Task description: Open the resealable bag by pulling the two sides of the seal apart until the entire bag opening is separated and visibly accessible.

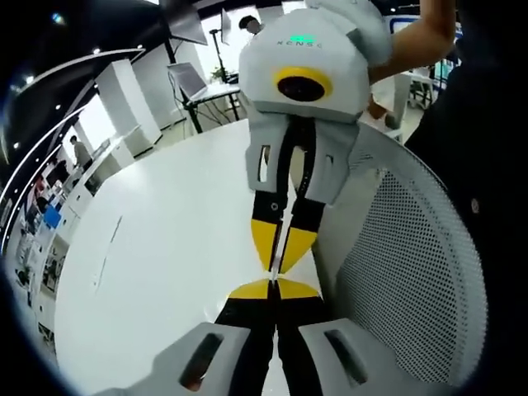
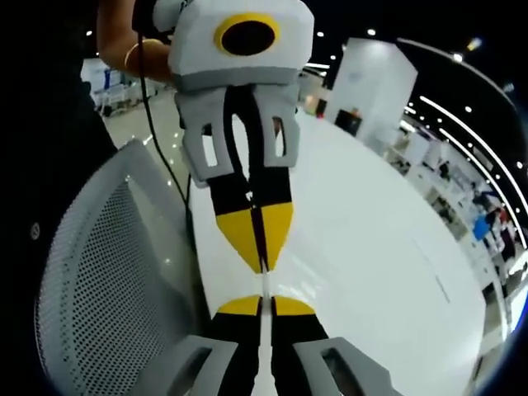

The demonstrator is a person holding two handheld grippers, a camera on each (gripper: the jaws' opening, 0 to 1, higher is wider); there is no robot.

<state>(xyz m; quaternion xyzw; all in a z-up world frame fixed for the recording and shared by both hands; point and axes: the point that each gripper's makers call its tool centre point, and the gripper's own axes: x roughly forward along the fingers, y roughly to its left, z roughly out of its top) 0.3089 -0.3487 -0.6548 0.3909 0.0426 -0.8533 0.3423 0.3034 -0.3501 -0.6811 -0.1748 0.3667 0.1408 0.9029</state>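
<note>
Jaws of left gripper [image 1: 275, 290] and right gripper [image 2: 264, 304] meet tip to tip, both narrowed onto the resealable bag [image 2: 264, 285], a thin pale sliver above the white table [image 1: 165, 247].

A white table [image 1: 165, 247] with a glossy top occupied the middle of the left gripper view; the same table [image 2: 371, 214] reflected ceiling lights in the right gripper view. A white mesh chair back [image 1: 412, 264] stood at the table's edge, on the right of the left gripper view, and the chair back [image 2: 107, 272] lay at the left of the right gripper view. Beyond the table stood a laptop [image 1: 188, 80] on a dark-legged desk [image 1: 216, 97]. A white column [image 1: 128, 103] rose nearby. People [image 1: 80, 153] stood in the far background. A white block [image 2: 379, 78] stood behind the table in the right gripper view.
</note>
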